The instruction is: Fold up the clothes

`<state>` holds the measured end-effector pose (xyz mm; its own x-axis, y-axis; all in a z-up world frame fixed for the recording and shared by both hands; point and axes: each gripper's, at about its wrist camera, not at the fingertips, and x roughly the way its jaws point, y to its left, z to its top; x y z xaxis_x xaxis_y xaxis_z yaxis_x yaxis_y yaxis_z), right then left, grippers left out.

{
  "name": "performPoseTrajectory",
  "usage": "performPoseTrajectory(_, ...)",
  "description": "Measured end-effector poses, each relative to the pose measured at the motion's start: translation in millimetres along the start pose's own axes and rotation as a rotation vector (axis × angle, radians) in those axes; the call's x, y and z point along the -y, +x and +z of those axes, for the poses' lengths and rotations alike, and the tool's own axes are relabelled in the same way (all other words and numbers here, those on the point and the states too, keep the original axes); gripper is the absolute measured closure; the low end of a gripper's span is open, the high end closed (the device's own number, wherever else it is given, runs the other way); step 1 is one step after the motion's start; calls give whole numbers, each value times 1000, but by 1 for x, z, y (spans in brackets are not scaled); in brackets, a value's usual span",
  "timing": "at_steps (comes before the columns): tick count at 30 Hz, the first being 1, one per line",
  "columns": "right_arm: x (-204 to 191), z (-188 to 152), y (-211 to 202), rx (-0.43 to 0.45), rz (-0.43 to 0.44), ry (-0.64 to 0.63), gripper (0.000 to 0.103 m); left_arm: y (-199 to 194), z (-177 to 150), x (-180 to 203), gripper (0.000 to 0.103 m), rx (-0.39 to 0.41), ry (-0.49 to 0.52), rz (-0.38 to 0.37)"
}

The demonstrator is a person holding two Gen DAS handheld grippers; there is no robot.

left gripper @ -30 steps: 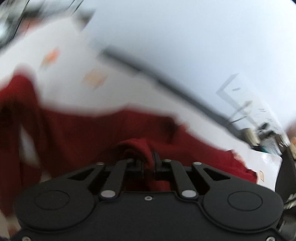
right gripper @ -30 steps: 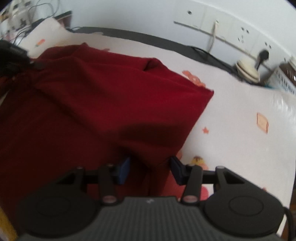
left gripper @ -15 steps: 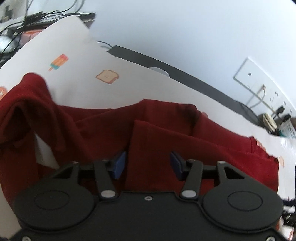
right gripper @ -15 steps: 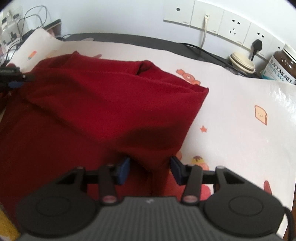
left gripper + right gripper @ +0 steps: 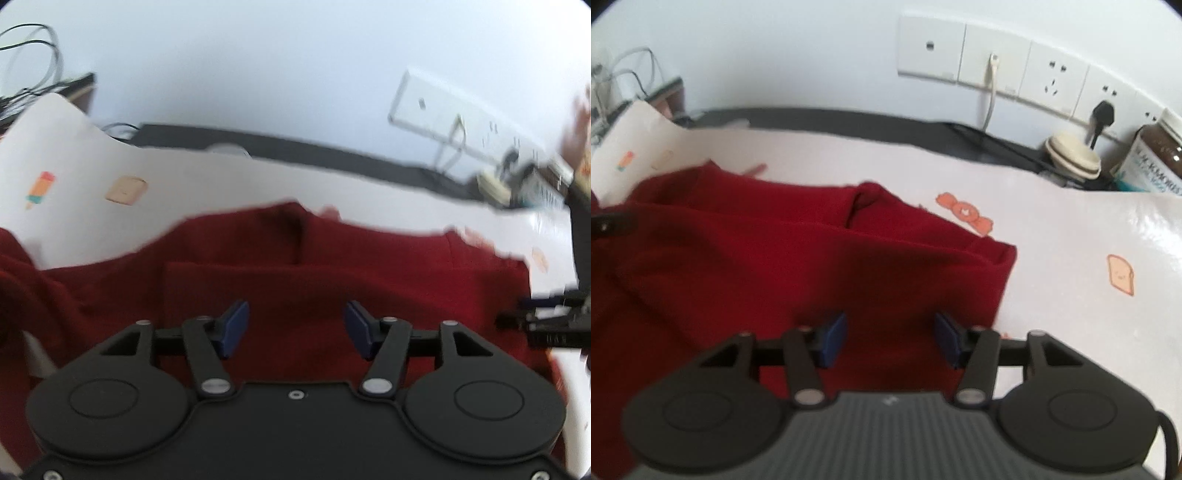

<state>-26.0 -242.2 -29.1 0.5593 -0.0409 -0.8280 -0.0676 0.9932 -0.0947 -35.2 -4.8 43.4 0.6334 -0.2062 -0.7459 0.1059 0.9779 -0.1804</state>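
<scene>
A dark red garment (image 5: pixel 295 266) lies folded over itself on a white printed table cover (image 5: pixel 74 158). My left gripper (image 5: pixel 295 328) is open and empty just above the cloth near its folded edge. In the right wrist view the same red garment (image 5: pixel 775 258) lies flat with its right corner near a candy print. My right gripper (image 5: pixel 889 339) is open and empty over the cloth's near right part. The right gripper shows at the right edge of the left wrist view (image 5: pixel 550 321).
Wall sockets (image 5: pixel 993 62) with a plugged cable run along the back wall. A cream round object (image 5: pixel 1071 155) and a brown jar (image 5: pixel 1156 155) stand at the back right. Cables (image 5: pixel 29 70) lie at the back left. A dark table edge (image 5: pixel 849 122) runs behind the cover.
My left gripper let go of the red cloth and opened. Both grippers have pulled back a little, and the folded flap now lies flatter on the garment.
</scene>
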Motion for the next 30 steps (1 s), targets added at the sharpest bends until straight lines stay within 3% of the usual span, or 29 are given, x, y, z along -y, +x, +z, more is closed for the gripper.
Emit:
performPoseTrajectory(3,15,-1,5,-5,-17,3,44,14,-4,-2,44,-67,-30,7)
performPoseTrajectory(7,35,1,3,-23,-60,110,42,9,-4,-14,43,-36,-102,3)
performPoseTrajectory(9,38,2,-6,-1,-36,145,42,-8,0,-26,38,-11,-186,7)
performPoseTrajectory(11,34,4,-19,36,6,166,42,-31,1,-44,29,30,-293,37)
performPoseTrajectory(16,12,5,-44,122,87,142,42,-93,-17,-113,28,173,-652,166)
performPoseTrajectory(19,0,9,-44,133,119,119,42,-109,-38,-163,25,219,-932,84)
performPoseTrajectory(24,-15,14,-42,124,148,109,42,-108,-52,-202,27,273,-1150,102)
performPoseTrajectory(27,-22,16,-46,125,151,100,42,-98,-63,-214,35,248,-1312,86)
performPoseTrajectory(30,-27,17,-50,128,153,95,42,-96,-68,-220,37,281,-1395,102)
